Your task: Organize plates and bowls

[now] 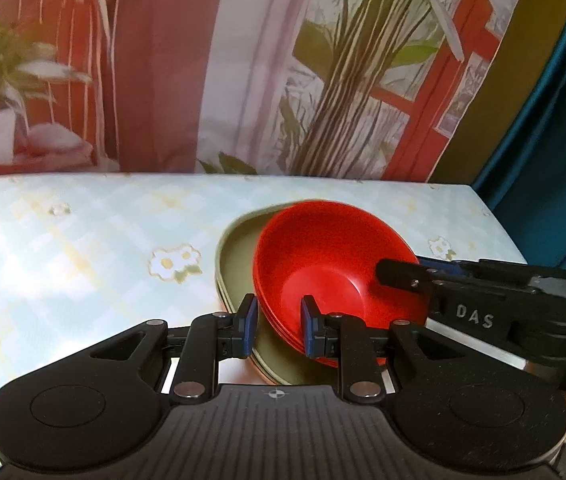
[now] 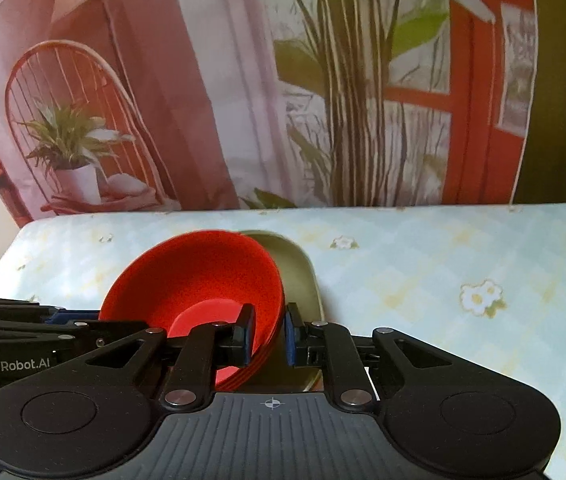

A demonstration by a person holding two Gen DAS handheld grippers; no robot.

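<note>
A stack of nested red bowls (image 1: 323,264) (image 2: 199,276) rests on a stack of olive-green plates (image 1: 235,264) (image 2: 303,276) on the table. My left gripper (image 1: 279,326) has its jaws on either side of the bowls' left rim, one pad inside, one outside. My right gripper (image 2: 269,334) straddles the bowls' right rim the same way, and it also shows in the left wrist view (image 1: 399,272) at the bowls' right side. The bowl stack looks slightly tilted on the plates.
The table (image 1: 83,248) (image 2: 443,264) has a pale blue checked cloth with daisy prints. A printed backdrop with plants and a red window hangs behind it. A dark blue curtain (image 1: 555,140) is at the far right.
</note>
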